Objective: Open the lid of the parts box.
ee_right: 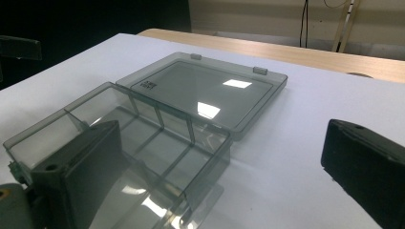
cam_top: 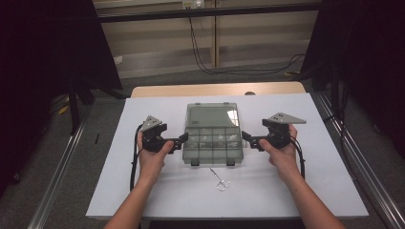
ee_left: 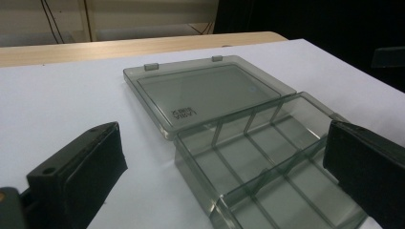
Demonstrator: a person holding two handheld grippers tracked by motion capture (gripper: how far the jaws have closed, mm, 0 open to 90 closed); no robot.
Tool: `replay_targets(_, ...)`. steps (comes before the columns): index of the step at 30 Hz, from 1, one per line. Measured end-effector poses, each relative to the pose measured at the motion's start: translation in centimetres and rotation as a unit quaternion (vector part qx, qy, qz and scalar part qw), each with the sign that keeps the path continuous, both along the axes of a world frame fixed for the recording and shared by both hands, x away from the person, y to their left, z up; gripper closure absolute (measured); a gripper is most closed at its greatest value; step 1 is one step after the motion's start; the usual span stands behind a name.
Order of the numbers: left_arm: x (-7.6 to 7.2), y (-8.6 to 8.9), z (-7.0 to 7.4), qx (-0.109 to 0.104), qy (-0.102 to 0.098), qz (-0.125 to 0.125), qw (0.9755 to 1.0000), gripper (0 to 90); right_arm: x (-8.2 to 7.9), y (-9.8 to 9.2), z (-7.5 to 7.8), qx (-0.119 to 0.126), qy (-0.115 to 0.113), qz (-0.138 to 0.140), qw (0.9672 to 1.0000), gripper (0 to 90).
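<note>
A smoky translucent plastic organiser box (cam_top: 213,141) lies open at the centre of the high view on a matte white sheet (cam_top: 143,191) that covers the wooden table (cam_top: 157,89). Its flat rectangular lid (cam_top: 212,115) is folded back flat toward the top of the frame. The tray is split by thin clear walls into rectangular compartments, and two dark latches sit on its lower edge.

The left gripper (cam_top: 183,139) sits at the box's left side, jaws spread wide with nothing between them; in the left gripper view its black blocky jaws frame the tray corner without touching it.

The right gripper (cam_top: 245,137) mirrors it at the right side, jaws wide open and empty.

A small bent wire piece (cam_top: 219,180) lies below the box, apart from it.
</note>
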State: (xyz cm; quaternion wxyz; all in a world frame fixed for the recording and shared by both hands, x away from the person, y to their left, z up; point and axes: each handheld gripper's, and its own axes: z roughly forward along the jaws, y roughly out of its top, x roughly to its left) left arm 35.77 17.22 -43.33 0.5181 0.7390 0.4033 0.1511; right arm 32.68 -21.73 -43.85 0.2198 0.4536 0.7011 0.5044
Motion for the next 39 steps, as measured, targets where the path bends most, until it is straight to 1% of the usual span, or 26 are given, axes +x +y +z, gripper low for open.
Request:
replay_targets(2,-0.4,0.2,-0.1,0.003,-0.001,0.0,1.0,0.0,-0.5,-0.4,-0.1,0.005,-0.001,0.0,1.0,0.2)
replay_targets(3,-0.6,0.3,-0.1,0.0,-0.001,0.001,1.0,0.0,-0.7,-0.6,-0.2,0.01,0.0,-0.001,1.0,0.2)
replay_targets(5,-1.0,0.6,-0.2,-0.007,0.0,-0.002,1.0,0.0,-1.0,-1.0,-0.3,0.011,0.001,-0.006,0.9999,0.3)
replay_targets(6,-1.2,0.7,-0.2,-0.007,-0.001,-0.001,1.0,0.0,-1.2,-1.2,-0.4,0.017,0.0,-0.014,0.9998,0.4)
replay_targets(7,-1.4,0.8,-0.2,-0.007,0.0,0.0,1.0,0.0,-1.4,-1.4,-0.4,0.018,0.001,-0.013,0.9998,0.4)
replay_targets(9,-1.8,1.1,-0.4,-0.017,-0.002,0.0,0.9999,0.0,-1.9,-1.5,-0.4,0.018,0.004,-0.012,0.9998,1.0)
replay_targets(10,-2.1,1.2,-0.5,-0.023,-0.002,0.003,0.9997,0.0,-2.1,-1.6,-0.5,0.014,0.001,-0.008,0.9999,1.1)
replay_targets(11,-2.3,1.4,-0.5,-0.024,-0.002,0.002,0.9997,0.0,-2.3,-1.6,-0.5,0.011,0.001,-0.007,0.9999,1.2)
replay_targets(15,-3.0,2.0,-0.8,-0.016,-0.005,0.01,0.9998,0.0,-3.2,-1.8,-0.6,0.003,-0.003,-0.004,1.0,1.4)
replay_targets(17,-3.2,2.3,-1.0,-0.014,-0.008,0.01,0.9998,0.0,-3.6,-2.0,-0.7,0.006,0.002,-0.004,1.0,1.5)
replay_targets(18,-3.4,2.5,-1.1,-0.01,-0.01,0.011,0.9998,0.0,-3.7,-2.2,-0.8,0.004,0.0,-0.001,1.0,1.6)
replay_targets(23,-4.4,3.3,-1.4,-0.007,-0.012,0.018,0.9998,0.0,-4.5,-2.7,-1.2,-0.011,0.003,0.002,0.9999,2.8)
replay_targets(25,-4.8,3.5,-1.5,-0.009,-0.012,0.017,0.9997,0.0,-4.8,-2.8,-1.4,-0.01,0.007,0.004,0.9999,3.4)
replay_targets(26,-5.1,3.5,-1.6,-0.012,-0.012,0.018,0.9997,0.0,-4.9,-2.9,-1.5,-0.004,0.012,0.007,0.9999,3.6)
replay_targets(27,-5.3,3.6,-1.6,-0.007,-0.014,0.019,0.9997,0.0,-5.0,-3.0,-1.5,0.002,0.015,0.009,0.9998,3.5)
replay_targets(28,-5.6,3.7,-1.6,-0.009,-0.015,0.02,0.9996,0.0,-5.1,-3.1,-1.5,0.009,0.02,0.012,0.9997,3.6)
replay_targets(29,-5.8,3.9,-1.6,-0.009,-0.017,0.019,0.9996,0.0,-5.1,-3.2,-1.5,0.015,0.027,0.016,0.9994,3.9)
replay_targets(30,-6.1,4.1,-1.6,-0.007,-0.02,0.016,0.9996,0.0,-5.2,-3.2,-1.5,0.021,0.03,0.023,0.9991,4.2)
replay_targets(31,-6.3,4.2,-1.6,-0.009,-0.022,0.021,0.9995,0.0,-5.2,-3.2,-1.5,0.025,0.033,0.031,0.9987,4.2)
replay_targets(33,-6.8,4.6,-1.7,-0.01,-0.022,0.019,0.9995,0.0,-5.2,-3.3,-1.5,0.032,0.039,0.042,0.9979,4.1)
replay_targets(34,-7.1,4.8,-1.7,-0.009,-0.023,0.022,0.9995,0.0,-5.3,-3.2,-1.4,0.03,0.04,0.044,0.9977,4.1)
replay_targets(35,-7.3,5.0,-1.7,-0.01,-0.023,0.022,0.9994,0.0,-5.4,-3.2,-1.4,0.023,0.039,0.043,0.998,4.1)
replay_targets(36,-7.5,5.2,-1.8,-0.01,-0.023,0.018,0.9995,0.0,-5.5,-3.2,-1.4,0.02,0.036,0.043,0.9982,4.1)
replay_targets(37,-7.7,5.2,-1.9,-0.015,-0.025,0.022,0.9993,0.0,-5.6,-3.2,-1.4,0.018,0.032,0.042,0.9984,3.8)
replay_targets(38,-7.9,5.5,-1.8,-0.003,-0.027,0.023,0.9994,0.0,-5.7,-3.2,-1.3,0.017,0.029,0.045,0.9984,3.2)
replay_targets(39,-8.1,5.7,-1.9,-0.004,-0.028,0.023,0.9993,0.0,-5.8,-3.2,-1.3,0.017,0.029,0.044,0.9985,3.1)
